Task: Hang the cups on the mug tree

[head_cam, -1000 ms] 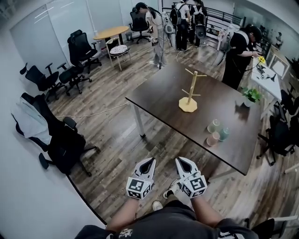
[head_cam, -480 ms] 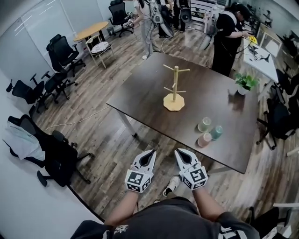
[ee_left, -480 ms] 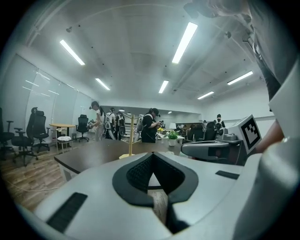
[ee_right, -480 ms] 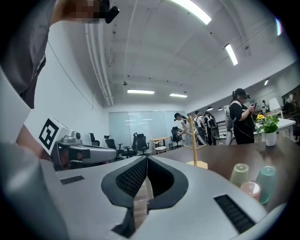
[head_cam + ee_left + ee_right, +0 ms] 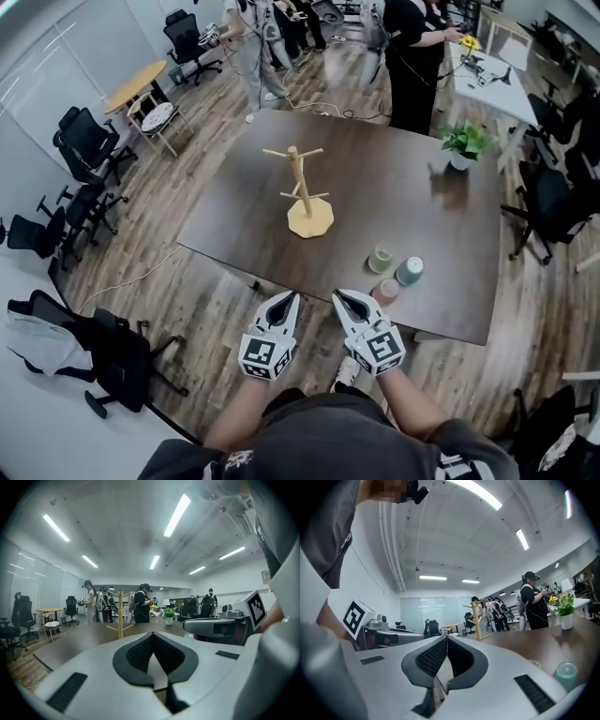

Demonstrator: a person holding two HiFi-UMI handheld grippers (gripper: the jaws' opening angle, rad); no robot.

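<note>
The wooden mug tree (image 5: 300, 190) stands bare and upright on the dark brown table (image 5: 225, 225), towards its far left. Three cups stand close together near the table's front edge: a green one (image 5: 382, 258), a teal one (image 5: 410, 271) and a pink one (image 5: 385, 292). My left gripper (image 5: 292, 297) and right gripper (image 5: 338, 296) are side by side at the table's near edge, both shut and holding nothing. In the left gripper view the shut left gripper (image 5: 153, 634) points at the mug tree (image 5: 120, 613). The right gripper (image 5: 446, 638) view shows the mug tree (image 5: 477, 618) and the teal cup (image 5: 566, 673).
A potted plant (image 5: 462, 142) sits at the table's far right corner. Several people (image 5: 410, 56) stand beyond the table's far side. Office chairs (image 5: 80, 141) line the left wall, another (image 5: 553, 202) stands right of the table. A white desk (image 5: 492, 70) is at the back right.
The whole view has closed in on the table: mug tree and cups lie nearer and more central. Both grippers stay shut, now at the table's near edge.
</note>
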